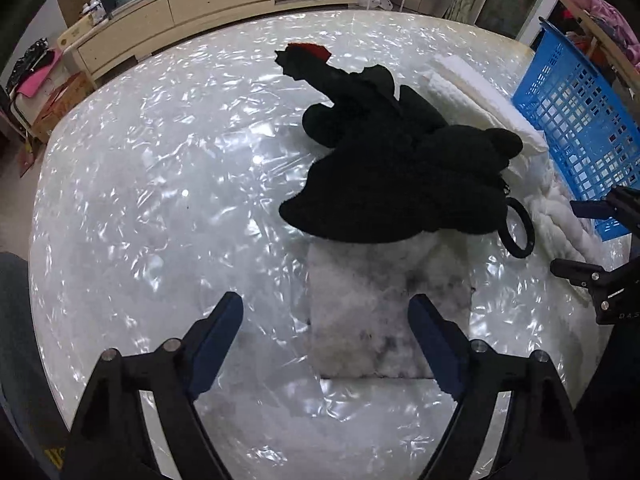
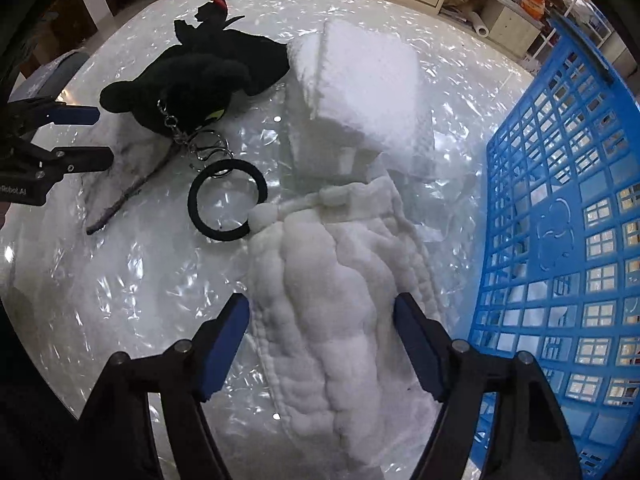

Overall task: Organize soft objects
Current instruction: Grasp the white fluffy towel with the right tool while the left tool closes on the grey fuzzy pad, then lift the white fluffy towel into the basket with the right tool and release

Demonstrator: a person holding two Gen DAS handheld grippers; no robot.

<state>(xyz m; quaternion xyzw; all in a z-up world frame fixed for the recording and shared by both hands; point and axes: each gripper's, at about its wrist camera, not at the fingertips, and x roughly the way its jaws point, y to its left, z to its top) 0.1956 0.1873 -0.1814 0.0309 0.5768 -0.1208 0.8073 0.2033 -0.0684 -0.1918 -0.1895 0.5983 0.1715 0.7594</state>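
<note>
White quilted pouch [image 2: 340, 312] lengthwise between parted right tongs [image 2: 322, 350], drawstring end away; left tongs [image 1: 330, 344] also agape.

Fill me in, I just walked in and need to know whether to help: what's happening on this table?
A person with a handheld gripper in each hand is sorting soft things on the shiny table. The right gripper is open, straddling a white fluffy cloth beside the blue basket. The left gripper is open too, over a grey-white furry mat, holding nothing. A black plush toy with a keyring loop lies untouched, and so does a folded white towel.
</note>
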